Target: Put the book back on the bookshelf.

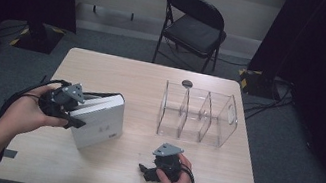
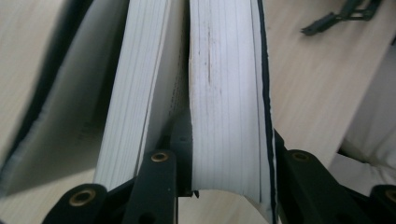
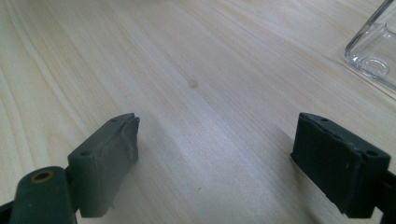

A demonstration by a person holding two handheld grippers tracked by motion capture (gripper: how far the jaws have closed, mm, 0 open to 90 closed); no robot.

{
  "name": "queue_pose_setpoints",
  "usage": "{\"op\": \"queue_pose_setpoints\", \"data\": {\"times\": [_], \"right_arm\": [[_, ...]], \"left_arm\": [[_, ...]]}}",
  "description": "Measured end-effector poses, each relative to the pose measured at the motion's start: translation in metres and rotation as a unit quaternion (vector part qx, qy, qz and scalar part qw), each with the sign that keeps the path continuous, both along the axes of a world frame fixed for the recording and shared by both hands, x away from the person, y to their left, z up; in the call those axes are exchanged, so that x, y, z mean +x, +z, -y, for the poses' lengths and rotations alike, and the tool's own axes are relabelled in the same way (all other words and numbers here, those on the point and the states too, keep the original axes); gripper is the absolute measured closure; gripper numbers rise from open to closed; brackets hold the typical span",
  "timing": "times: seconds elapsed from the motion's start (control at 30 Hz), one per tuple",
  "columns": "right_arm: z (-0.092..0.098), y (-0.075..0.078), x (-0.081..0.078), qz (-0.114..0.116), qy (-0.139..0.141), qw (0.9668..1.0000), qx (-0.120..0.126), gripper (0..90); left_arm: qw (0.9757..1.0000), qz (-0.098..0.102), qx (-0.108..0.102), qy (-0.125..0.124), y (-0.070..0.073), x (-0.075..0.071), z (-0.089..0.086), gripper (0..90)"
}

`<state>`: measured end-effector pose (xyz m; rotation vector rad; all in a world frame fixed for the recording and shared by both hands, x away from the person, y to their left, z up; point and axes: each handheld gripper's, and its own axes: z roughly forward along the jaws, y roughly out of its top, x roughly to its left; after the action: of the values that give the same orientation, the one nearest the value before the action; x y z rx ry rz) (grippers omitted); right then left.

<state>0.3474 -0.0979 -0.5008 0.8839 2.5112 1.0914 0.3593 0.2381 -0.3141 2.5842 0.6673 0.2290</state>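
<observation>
On the wooden table seen from above, the left gripper, its jaw tips hidden, clamps a thick white book tilted at the table's left; its own view shows a wad of pages pinched; the right gripper gapes empty.

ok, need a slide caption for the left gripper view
Left gripper clamped on a thick block of the book's pages, remaining pages splaying open above the wooden table.
</observation>
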Motion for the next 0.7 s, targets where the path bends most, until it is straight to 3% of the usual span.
{"op": "queue_pose_setpoints", "data": {"times": [0.17, 0.2, 0.47, 0.7], "right_arm": [[-0.0002, 0.0001, 0.0001, 0.000, -0.003, 1.0000, -0.001, 13.3], [-0.0002, 0.0001, 0.0005, 0.000, -0.002, 1.0000, -0.001, 13.3], [-0.0010, -0.0002, 0.0022, 0.003, 0.005, 1.0000, -0.002, 12.8], [-0.0017, -0.0003, 0.0021, 0.003, 0.005, 1.0000, -0.004, 12.2]], "left_arm": [[0.9998, 0.013, 0.010, -0.008, -0.0003, -0.0018, -0.0007, 67.8], [0.9999, 0.015, 0.001, -0.006, -0.0011, -0.0021, -0.0011, 67.6], [0.9990, 0.043, 0.003, -0.010, -0.0015, -0.0056, -0.0019, 64.3], [0.9991, 0.042, -0.007, -0.006, 0.0016, -0.0059, -0.0038, 60.8]]}}
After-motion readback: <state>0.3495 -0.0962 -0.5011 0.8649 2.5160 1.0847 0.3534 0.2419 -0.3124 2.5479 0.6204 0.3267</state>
